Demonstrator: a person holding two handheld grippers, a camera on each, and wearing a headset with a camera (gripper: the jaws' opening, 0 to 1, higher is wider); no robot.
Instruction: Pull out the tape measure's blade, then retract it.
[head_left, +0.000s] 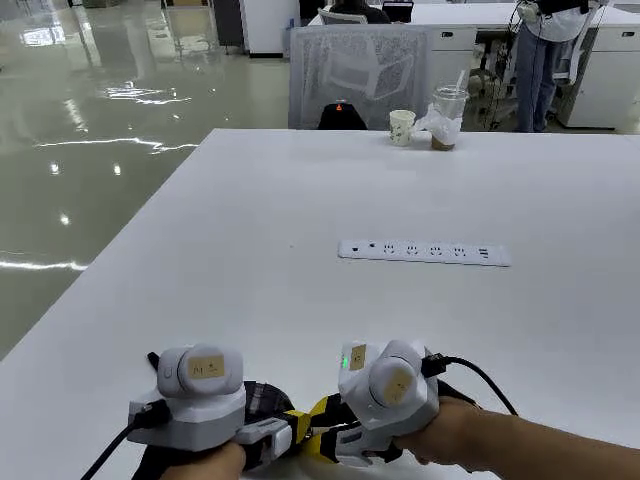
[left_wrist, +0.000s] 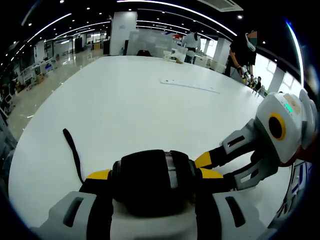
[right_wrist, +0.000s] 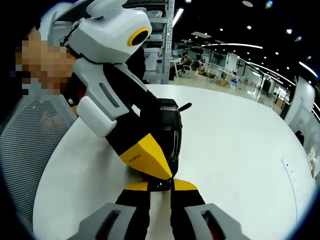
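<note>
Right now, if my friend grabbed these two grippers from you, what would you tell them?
Left gripper: shut on the black tape measure, low over the near end of the white table.
Right gripper: jaws pinched together on what looks like the blade tip, right up against the case.
Done: both grips are set.
Left: hardly any blade is out, so draw the right gripper away to pull it, then let it retract.
</note>
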